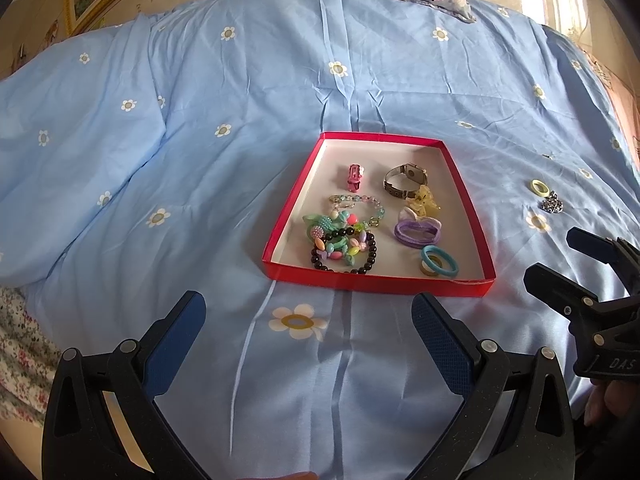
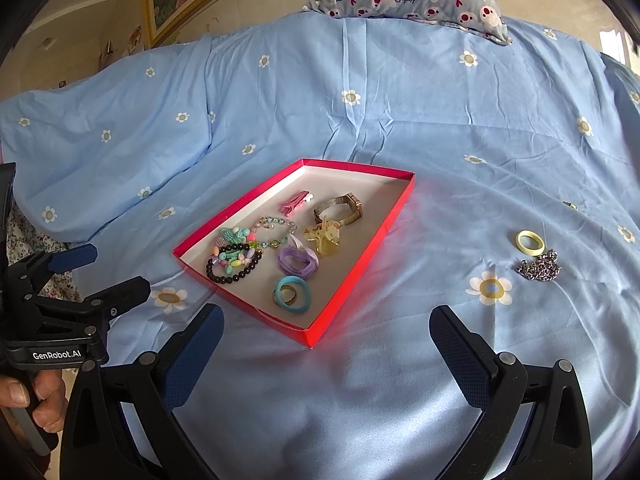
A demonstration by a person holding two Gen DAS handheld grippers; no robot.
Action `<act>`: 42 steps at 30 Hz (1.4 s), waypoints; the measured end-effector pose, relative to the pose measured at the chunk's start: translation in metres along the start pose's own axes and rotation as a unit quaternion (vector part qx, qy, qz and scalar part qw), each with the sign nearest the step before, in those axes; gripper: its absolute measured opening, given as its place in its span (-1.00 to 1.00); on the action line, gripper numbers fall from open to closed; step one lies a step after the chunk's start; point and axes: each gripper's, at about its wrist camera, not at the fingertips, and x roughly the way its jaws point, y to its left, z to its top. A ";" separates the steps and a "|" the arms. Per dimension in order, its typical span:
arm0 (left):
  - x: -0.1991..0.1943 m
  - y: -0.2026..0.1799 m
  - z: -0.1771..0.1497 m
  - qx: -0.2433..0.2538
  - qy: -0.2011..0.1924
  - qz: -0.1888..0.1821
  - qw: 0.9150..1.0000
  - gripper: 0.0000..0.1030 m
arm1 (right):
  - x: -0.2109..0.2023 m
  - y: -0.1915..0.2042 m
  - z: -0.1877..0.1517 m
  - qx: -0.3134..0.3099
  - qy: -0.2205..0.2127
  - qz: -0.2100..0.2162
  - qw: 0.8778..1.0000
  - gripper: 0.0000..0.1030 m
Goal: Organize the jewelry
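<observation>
1. while both tools hang over the bedspread (image 2: 400, 120) near the red tray (image 2: 356, 256), neither has hold of anything: the right gripper (image 2: 326, 334) has its jaws spread wide, and so does the left gripper (image 1: 308, 320).
2. already in the tray lie the black bead bracelet (image 2: 234, 268), watch (image 2: 340, 206), pink clip (image 2: 294, 203), purple hair tie (image 2: 298, 262) and blue ring (image 2: 292, 289).
3. outside the tray, to its right on the bedspread, lie the pale ring (image 2: 530, 242) and silver chain (image 2: 538, 267), touching each other.
4. judgement: the sorting looks nearly finished, with those two pieces left.
5. the next move likely calls for the right gripper to go to one of them, close low against the soft cloth without pinching fabric, and carry it to the tray.
</observation>
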 end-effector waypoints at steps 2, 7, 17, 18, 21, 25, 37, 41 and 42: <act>0.000 0.000 0.000 0.000 0.000 0.000 1.000 1.00 | 0.000 0.000 0.000 0.000 0.000 0.000 1.000 1.00; 0.000 0.000 0.000 -0.001 0.000 0.000 1.000 1.00 | 0.000 0.000 0.000 0.000 0.000 0.000 1.000 1.00; -0.002 -0.001 0.000 0.001 -0.007 0.001 1.000 1.00 | 0.000 0.001 0.000 0.001 0.000 0.000 1.000 1.00; -0.002 -0.002 0.000 0.002 -0.008 0.002 1.000 1.00 | 0.000 0.001 0.000 0.001 0.000 0.000 1.000 1.00; -0.002 -0.002 0.000 0.000 -0.006 0.000 1.000 1.00 | 0.000 0.000 0.000 0.000 0.000 0.000 1.000 1.00; -0.002 -0.002 0.000 0.000 -0.007 0.002 1.000 1.00 | 0.000 0.001 0.000 0.001 0.000 0.000 1.000 1.00; -0.002 -0.003 -0.001 0.000 -0.006 0.001 1.000 1.00 | 0.000 0.002 0.001 0.003 0.003 0.000 1.000 1.00; 0.000 -0.003 -0.001 -0.001 -0.006 0.000 1.000 1.00 | 0.001 0.002 0.001 0.004 0.004 -0.001 1.000 1.00; 0.000 -0.003 -0.001 -0.001 -0.005 -0.001 1.000 1.00 | 0.001 0.002 0.001 0.004 0.004 -0.001 1.000 1.00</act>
